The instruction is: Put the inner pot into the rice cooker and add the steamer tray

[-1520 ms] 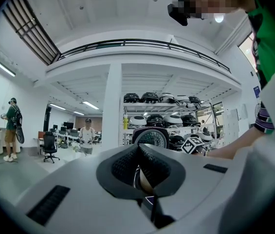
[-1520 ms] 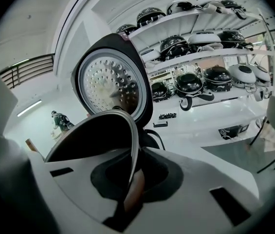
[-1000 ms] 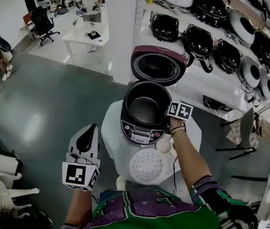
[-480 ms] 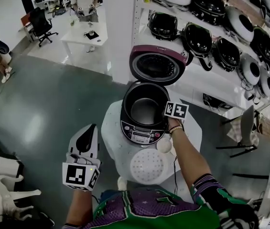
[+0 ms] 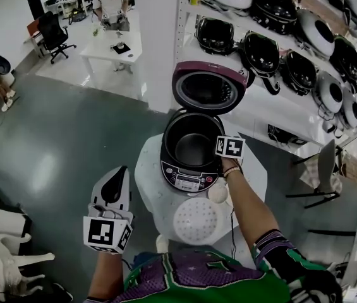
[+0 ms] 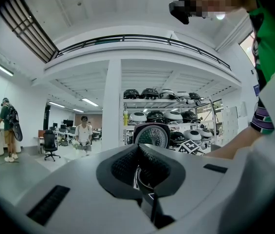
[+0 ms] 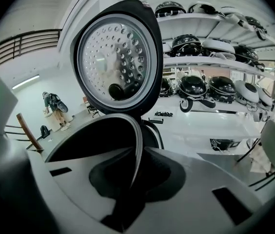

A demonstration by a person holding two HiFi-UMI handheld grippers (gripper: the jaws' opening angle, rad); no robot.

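Observation:
The black rice cooker stands on a small round white table with its lid up. The dark inner pot sits inside it. My right gripper is at the pot's right rim. Its jaws have just been opening, and the thin rim runs between the right gripper's pads with dark gaps on both sides. The white perforated steamer tray lies flat on the table in front of the cooker. My left gripper hovers left of the table, shut and empty, and the left gripper points level.
A small white cup-like object lies between the cooker and the tray. White shelves with several rice cookers fill the right side, behind a white pillar. A chair stands to the right. Far off, a person stands at a white table.
The right gripper's marker cube has rolled slightly and edged left at the pot's rim. The left gripper, the pot and the tray have stayed where they were.

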